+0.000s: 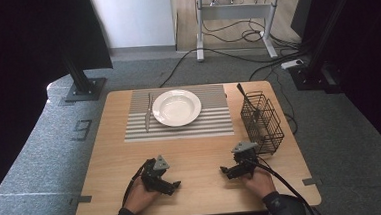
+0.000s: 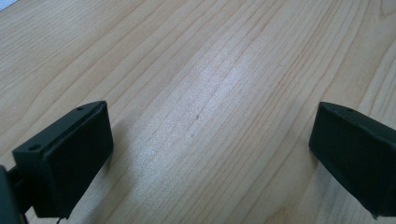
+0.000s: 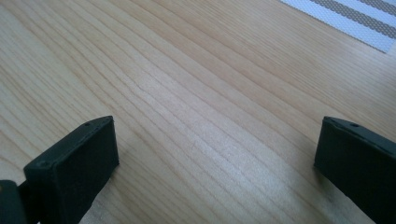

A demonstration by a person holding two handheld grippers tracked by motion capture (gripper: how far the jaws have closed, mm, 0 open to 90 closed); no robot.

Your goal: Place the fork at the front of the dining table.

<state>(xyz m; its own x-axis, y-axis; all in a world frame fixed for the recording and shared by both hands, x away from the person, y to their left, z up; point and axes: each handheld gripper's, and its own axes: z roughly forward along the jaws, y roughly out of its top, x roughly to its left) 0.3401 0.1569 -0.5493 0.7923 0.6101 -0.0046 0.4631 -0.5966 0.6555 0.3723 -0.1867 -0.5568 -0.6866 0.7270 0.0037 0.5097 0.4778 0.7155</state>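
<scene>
Black jaws on my left tool (image 1: 167, 185) and right tool (image 1: 232, 171) stand wide, holding nothing, low in the frame on the pale wooden worktop (image 1: 196, 152). Bare wood lies between them and up to the grey striped placemat (image 1: 180, 129). That mat carries a white round plate (image 1: 176, 107) with a steel knife (image 1: 148, 112) beside it. At right, the black wire basket (image 1: 262, 122) holds a dark utensil (image 1: 243, 95).

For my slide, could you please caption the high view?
Two open grippers, left and right, rest near a plate, knife and wire basket.
</scene>
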